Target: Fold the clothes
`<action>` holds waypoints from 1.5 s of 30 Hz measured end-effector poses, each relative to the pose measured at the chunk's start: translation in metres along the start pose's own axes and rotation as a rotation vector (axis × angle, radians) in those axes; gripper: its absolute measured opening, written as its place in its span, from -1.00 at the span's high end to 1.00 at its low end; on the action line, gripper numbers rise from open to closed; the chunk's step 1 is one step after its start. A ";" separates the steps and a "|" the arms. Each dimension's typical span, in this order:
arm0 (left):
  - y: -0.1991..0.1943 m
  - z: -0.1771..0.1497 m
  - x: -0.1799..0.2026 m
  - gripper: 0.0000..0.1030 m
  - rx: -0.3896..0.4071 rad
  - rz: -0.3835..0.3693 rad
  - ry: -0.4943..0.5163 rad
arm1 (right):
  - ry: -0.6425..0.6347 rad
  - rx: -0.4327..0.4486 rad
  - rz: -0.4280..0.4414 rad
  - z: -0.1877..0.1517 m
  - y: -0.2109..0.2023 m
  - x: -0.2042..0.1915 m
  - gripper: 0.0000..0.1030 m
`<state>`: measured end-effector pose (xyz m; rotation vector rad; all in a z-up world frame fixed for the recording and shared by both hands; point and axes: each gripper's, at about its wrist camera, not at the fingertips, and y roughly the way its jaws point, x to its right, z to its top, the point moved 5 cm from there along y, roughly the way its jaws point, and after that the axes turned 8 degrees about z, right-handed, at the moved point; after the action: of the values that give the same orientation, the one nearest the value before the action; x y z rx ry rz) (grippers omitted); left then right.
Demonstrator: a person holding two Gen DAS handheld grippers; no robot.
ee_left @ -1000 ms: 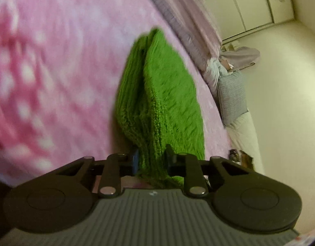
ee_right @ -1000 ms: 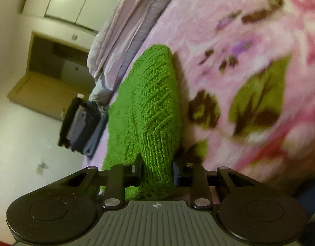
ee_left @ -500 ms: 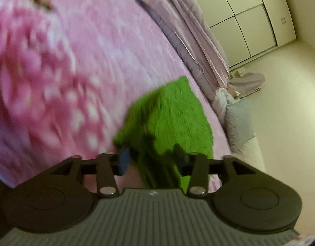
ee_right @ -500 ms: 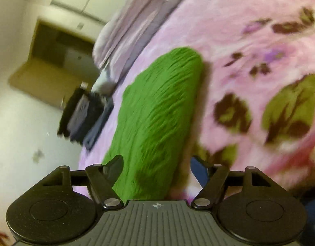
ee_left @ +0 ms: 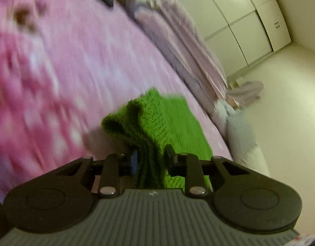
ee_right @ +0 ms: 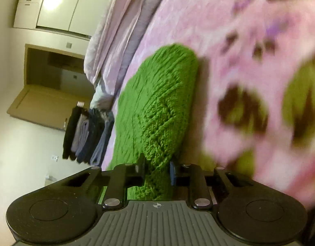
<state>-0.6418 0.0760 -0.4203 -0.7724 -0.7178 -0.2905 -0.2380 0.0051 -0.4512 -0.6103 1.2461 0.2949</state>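
Green knit garment [ee_left: 169, 121] lies on the bed, on a pink floral blanket [ee_left: 61, 75], w/ both tongs clamped on it. Left tongs [ee_left: 152, 160]: jaws pinched on a bunched, multi-layer edge of the knit; fabric rises in a ridge just ahead of the tips, then spreads flat toward the far side of the bed. Right tongs [ee_right: 157, 169]: jaws closed on a thick rolled/folded end of the same garment [ee_right: 157, 106], which runs away from the tips as a rounded, elongated bundle resting on the blanket [ee_right: 249, 47]; dark brown and olive leaf patches of the print sit just right of it. Both views are tilted and motion-blurred, esp. the blanket. Beyond the garment in the left view: a folded lilac quilt [ee_left: 188, 47] along the bed's far edge, pale pillows [ee_left: 239, 127] near it, white wardrobe doors [ee_left: 245, 26] behind. Right view: same quilt [ee_right: 116, 30] at top, a stack of folded dark and blue-grey clothes [ee_right: 87, 133] on the bed left of the green knit, near but apart, and a wooden doorway [ee_right: 44, 86] in the bkgd.
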 end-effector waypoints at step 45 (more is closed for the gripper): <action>0.047 0.085 0.039 0.48 0.060 0.182 0.486 | -1.040 0.037 -0.304 0.029 0.069 -0.109 0.26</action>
<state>-0.6319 0.1702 -0.3764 -0.6688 -0.1955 -0.2762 -0.2850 0.0907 -0.3612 -0.4915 0.1550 0.2734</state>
